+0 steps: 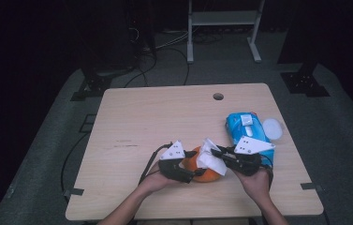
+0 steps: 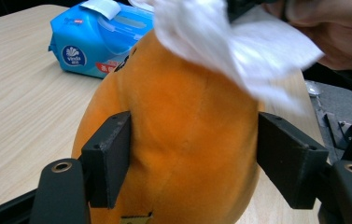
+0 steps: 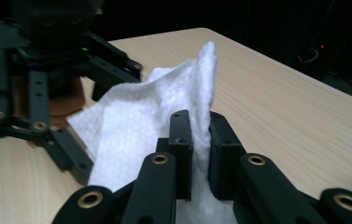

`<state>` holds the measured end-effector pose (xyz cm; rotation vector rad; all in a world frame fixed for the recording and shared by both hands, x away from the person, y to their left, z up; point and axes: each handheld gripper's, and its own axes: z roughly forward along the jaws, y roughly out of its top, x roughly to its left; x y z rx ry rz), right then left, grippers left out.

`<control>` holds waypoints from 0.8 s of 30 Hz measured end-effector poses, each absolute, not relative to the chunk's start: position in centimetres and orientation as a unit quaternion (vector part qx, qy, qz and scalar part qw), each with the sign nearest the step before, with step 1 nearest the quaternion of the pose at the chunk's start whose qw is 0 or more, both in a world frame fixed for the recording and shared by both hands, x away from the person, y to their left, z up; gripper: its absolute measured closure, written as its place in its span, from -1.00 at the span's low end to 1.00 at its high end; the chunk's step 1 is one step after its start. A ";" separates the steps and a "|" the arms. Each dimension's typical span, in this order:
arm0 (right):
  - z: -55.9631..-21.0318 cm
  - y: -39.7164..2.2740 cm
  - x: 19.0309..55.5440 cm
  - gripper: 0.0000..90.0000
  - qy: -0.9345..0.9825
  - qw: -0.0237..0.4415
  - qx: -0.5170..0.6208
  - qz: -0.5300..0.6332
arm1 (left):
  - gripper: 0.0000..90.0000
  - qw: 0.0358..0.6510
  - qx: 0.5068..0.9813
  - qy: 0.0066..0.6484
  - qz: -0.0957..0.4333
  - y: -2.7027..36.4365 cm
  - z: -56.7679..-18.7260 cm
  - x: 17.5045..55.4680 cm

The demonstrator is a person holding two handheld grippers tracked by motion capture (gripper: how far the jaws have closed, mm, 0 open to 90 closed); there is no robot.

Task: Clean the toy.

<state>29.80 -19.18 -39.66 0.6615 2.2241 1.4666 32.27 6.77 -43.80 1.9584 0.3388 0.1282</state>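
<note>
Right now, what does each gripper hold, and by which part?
The left gripper clamps the orange plush toy across its lower sides. The right gripper pinches the white wipe near one edge, resting it on the toy.

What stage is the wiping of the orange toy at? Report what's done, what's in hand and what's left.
Done: a white wipe is out of the blue wipe pack and pinched in the right gripper.

In hand: the left gripper clamps the orange plush toy, and the wipe lies over its top.

Left: probably the rest of the toy's surface; how much is already wiped cannot be told.
</note>
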 end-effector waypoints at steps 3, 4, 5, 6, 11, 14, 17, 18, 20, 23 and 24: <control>-40.1 -20.0 30.2 0.80 0.790 0.193 0.251 0.525 | -0.34 0.544 0.824 0.144 0.057 7.0 -43.8 32.4; -40.1 -20.2 30.2 0.80 0.790 0.193 0.254 0.524 | -0.35 0.544 0.824 0.147 0.060 7.1 -43.8 32.5; -40.2 -20.3 30.2 0.80 0.789 0.194 0.258 0.523 | -0.38 0.543 0.824 0.149 0.062 7.2 -43.8 32.6; -40.3 -20.5 30.2 0.80 0.789 0.193 0.261 0.521 | -0.40 0.545 0.822 0.155 0.062 7.3 -43.8 32.7; -40.5 -20.7 29.9 0.80 0.789 0.185 0.264 0.523 | -0.42 0.545 0.820 0.165 0.058 7.6 -43.8 32.9; -40.2 -20.1 29.4 0.80 0.790 0.187 0.252 0.526 | -0.42 0.551 0.813 0.181 0.055 7.6 -44.0 33.1; -39.7 -19.1 28.9 0.80 0.793 0.179 0.228 0.536 | -0.42 0.550 0.813 0.181 0.057 7.3 -44.1 32.9; -39.7 -18.7 28.9 0.80 0.795 0.181 0.223 0.534 | -0.42 0.549 0.815 0.175 0.058 7.1 -44.1 32.7; -39.6 -18.1 28.9 0.79 0.798 0.179 0.215 0.533 | -0.42 0.545 0.821 0.159 0.058 6.7 -44.1 32.3; -39.7 -18.1 29.1 0.80 0.801 0.181 0.216 0.528 | -0.44 0.549 0.822 0.145 0.050 6.7 -44.1 32.3; -39.7 -18.5 29.2 0.80 0.799 0.181 0.222 0.528 | -0.46 0.553 0.820 0.142 0.045 6.8 -44.1 32.4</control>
